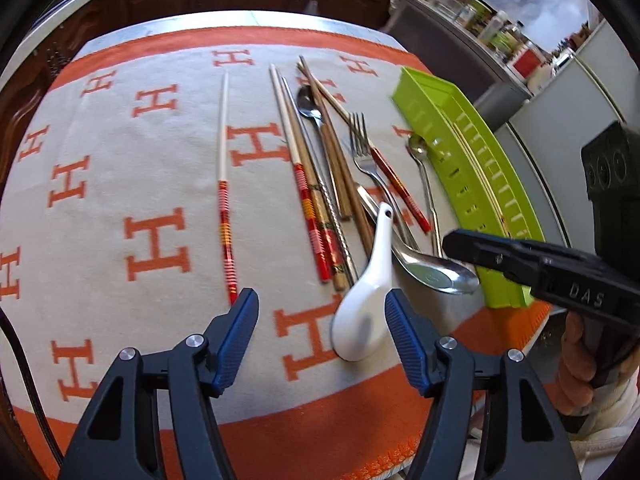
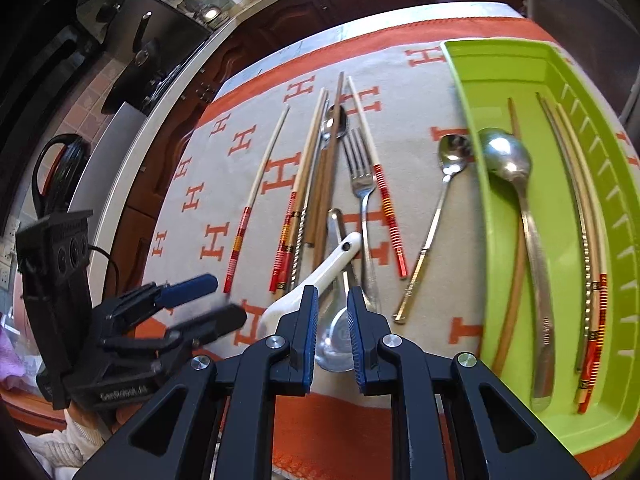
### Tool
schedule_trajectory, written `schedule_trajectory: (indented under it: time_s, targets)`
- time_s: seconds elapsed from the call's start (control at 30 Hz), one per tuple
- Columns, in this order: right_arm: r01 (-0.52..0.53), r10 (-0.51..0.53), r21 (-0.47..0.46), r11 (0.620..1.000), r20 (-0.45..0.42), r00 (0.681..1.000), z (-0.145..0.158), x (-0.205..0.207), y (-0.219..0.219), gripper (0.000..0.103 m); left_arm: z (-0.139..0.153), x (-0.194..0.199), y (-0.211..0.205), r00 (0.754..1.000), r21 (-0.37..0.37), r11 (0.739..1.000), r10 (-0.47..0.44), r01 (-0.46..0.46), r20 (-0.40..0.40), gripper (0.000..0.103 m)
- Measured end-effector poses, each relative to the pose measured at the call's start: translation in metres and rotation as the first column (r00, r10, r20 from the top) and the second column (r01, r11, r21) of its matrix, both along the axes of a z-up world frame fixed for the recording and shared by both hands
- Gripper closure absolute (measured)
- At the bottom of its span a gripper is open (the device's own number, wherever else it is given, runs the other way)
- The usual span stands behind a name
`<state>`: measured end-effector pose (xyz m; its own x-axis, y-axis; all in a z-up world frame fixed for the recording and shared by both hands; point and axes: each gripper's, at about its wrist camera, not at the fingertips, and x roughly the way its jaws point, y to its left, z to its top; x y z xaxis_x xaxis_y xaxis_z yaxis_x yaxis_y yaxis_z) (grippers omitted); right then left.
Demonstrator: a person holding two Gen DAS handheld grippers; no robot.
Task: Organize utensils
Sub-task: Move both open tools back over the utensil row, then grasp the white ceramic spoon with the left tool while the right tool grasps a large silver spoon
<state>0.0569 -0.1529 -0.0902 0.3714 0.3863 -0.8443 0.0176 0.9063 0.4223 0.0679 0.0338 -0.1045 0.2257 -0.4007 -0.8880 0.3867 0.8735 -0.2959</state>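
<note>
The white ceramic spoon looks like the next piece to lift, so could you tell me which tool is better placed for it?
Left. The left tool is open with the white ceramic spoon bowl beside its right finger. The right tool is narrower and sits over the large metal spoon, nearer the green tray.

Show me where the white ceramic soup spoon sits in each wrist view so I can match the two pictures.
Left wrist view: white ceramic soup spoon lies low and centre-right, bowl nearest the camera beside the right blue finger pad.
Right wrist view: the spoon is low and centre, handle angled up-right, bowl partly hidden behind the left pad.
Shared landmark: the green tray to the spoon's right.
</note>
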Motion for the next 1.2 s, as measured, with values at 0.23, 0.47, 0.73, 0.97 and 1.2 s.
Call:
schedule_trajectory:
  time_s: [0.23,0.47,0.73,0.97,1.2]
  targets:
    - [0.028,-0.029,-0.024,0.999,-0.017,0.999,-0.003,-0.005,-0.011,0.081,-0.016,-0.004,-0.014,0.998,0.012,0.999,-0.039,0.039,-0.052,0.039]
    - [0.039,-0.04,-0.02,0.999,-0.042,0.998,-0.008,-0.011,-0.01,0.08,-0.015,-0.003,-0.023,0.997,0.026,0.998,-0.058,0.059,-0.044,0.041]
    - [0.034,-0.036,-0.022,0.999,-0.065,0.997,-0.01,-0.014,-0.01,0.08,-0.015,-0.006,-0.04,0.991,0.045,0.99,-0.131,0.133,-0.036,0.067]
    - [0.021,-0.023,-0.031,0.999,-0.07,0.997,-0.01,-0.013,-0.005,0.079,-0.016,-0.003,-0.04,0.99,0.003,0.993,-0.12,0.121,-0.069,0.068]
    - [0.018,-0.02,-0.032,0.999,-0.073,0.997,-0.01,-0.013,-0.003,0.079,-0.017,-0.008,-0.028,0.992,-0.032,0.997,-0.066,0.063,-0.107,0.069]
